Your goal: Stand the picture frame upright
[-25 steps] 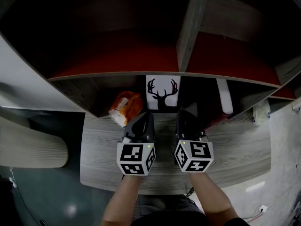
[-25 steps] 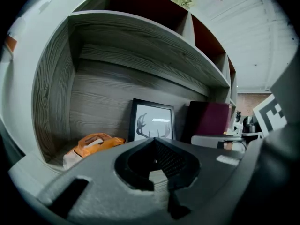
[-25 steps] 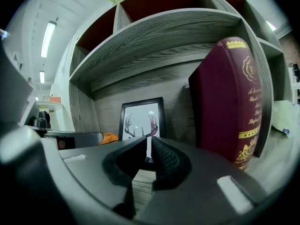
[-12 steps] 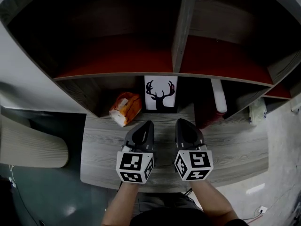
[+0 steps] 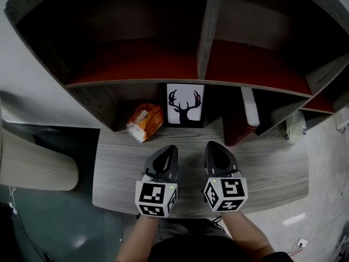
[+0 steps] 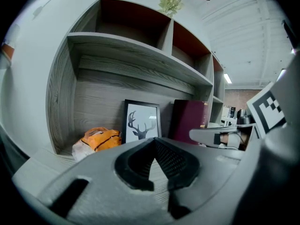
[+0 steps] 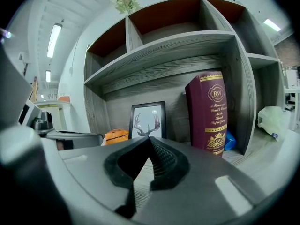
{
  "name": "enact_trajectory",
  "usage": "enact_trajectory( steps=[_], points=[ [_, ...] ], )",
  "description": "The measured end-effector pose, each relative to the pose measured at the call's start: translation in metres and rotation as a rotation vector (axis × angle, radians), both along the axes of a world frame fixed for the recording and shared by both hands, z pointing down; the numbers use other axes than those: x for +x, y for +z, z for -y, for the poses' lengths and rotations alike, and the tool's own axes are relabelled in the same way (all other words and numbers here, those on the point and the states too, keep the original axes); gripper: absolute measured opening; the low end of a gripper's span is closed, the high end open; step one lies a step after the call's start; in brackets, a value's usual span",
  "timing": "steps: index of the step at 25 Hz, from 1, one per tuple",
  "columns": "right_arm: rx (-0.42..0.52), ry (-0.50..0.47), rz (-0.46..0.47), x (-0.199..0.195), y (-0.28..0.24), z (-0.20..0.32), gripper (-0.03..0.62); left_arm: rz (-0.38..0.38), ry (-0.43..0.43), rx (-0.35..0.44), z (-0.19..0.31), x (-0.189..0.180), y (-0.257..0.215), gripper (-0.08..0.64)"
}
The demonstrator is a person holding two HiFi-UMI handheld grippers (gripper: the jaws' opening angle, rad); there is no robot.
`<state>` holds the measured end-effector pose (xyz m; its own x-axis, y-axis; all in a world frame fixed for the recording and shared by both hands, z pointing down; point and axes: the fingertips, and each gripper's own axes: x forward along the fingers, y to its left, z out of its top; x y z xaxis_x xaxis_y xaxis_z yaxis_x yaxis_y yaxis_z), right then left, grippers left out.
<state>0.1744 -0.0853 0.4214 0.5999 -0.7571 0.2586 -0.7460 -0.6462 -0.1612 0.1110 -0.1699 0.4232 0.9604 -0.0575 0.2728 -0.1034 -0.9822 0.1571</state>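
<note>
Orange bag point(image 5: 145, 121), maroon box point(image 7: 209, 111), grey shelf point(image 5: 209, 26)

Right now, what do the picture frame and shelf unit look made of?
Picture frame: thin matte black border, wood or plastic, can't tell; white deer print inside.
Shelf unit: grey boards with printed-looking wood grain, probably laminate, matte.

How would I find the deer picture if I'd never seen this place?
Find the big grey wooden shelf and look in its lowest nook, level with the desk. The picture frame stands at the back wall between an orange bag and a tall maroon book. Only it has a black border and a black antlered deer head on white.
</note>
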Motion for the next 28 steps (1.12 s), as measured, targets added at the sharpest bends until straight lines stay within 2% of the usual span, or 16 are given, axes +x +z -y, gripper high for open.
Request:
enact_trajectory(
  steps=[18, 28],
  points=[
    [-0.101, -0.102, -0.017, -0.041, 0.013, -0.021, 0.000, 0.023, 0.002, 0.055, -0.009, -0.040, 0.002, 0.000],
    [-0.124, -0.152, 0.015, -0.062, 0.026, -0.029, 0.000, 0.056, 0.003, 0.062, -0.014, -0.058, 0.012, 0.000]
  ],
)
